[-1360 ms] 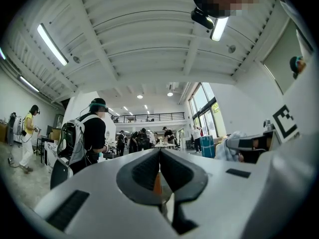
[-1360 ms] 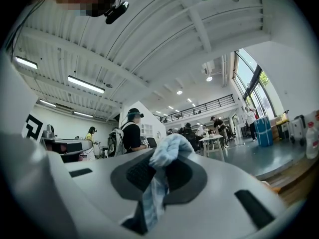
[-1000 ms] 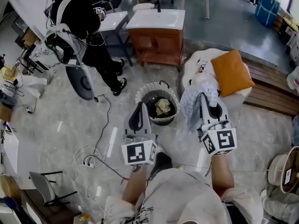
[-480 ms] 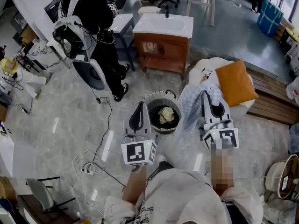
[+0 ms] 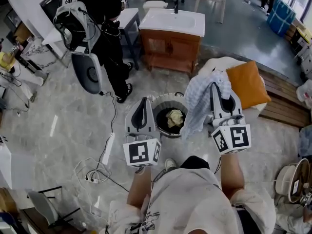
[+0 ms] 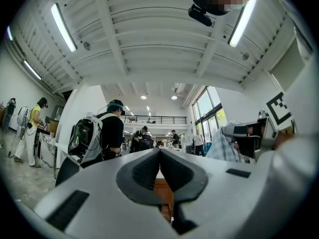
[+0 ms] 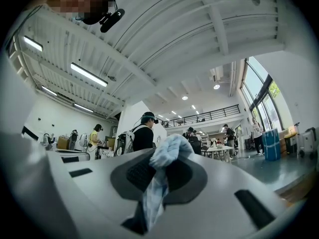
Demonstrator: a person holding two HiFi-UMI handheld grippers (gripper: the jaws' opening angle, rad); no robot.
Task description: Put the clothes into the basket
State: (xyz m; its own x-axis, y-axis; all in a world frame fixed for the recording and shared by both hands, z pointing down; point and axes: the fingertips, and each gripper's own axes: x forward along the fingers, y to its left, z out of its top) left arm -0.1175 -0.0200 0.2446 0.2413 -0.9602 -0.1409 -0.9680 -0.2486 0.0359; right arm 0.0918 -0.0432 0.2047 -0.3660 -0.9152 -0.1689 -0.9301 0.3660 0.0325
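A dark round basket (image 5: 164, 110) with a pale rim stands on the floor ahead of me, and a yellowish garment (image 5: 175, 118) lies inside it. My right gripper (image 5: 218, 85) is shut on a light blue checked cloth (image 5: 199, 103), which hangs down just right of the basket's rim. The same cloth (image 7: 158, 183) shows pinched between the jaws in the right gripper view. My left gripper (image 5: 142, 101) hovers at the basket's left side, held about level. Its jaws (image 6: 160, 153) meet with nothing between them.
A wooden washstand with a white sink (image 5: 172, 22) stands behind the basket. A person in black with a backpack (image 5: 85, 21) stands at the back left. An orange cushion (image 5: 247, 83) lies on a white seat at the right. Cables (image 5: 100, 167) trail on the floor at the left.
Both grippers have moved forward toward the basket. The blue cloth has come along with the right gripper and now hangs closer to the basket's rim.
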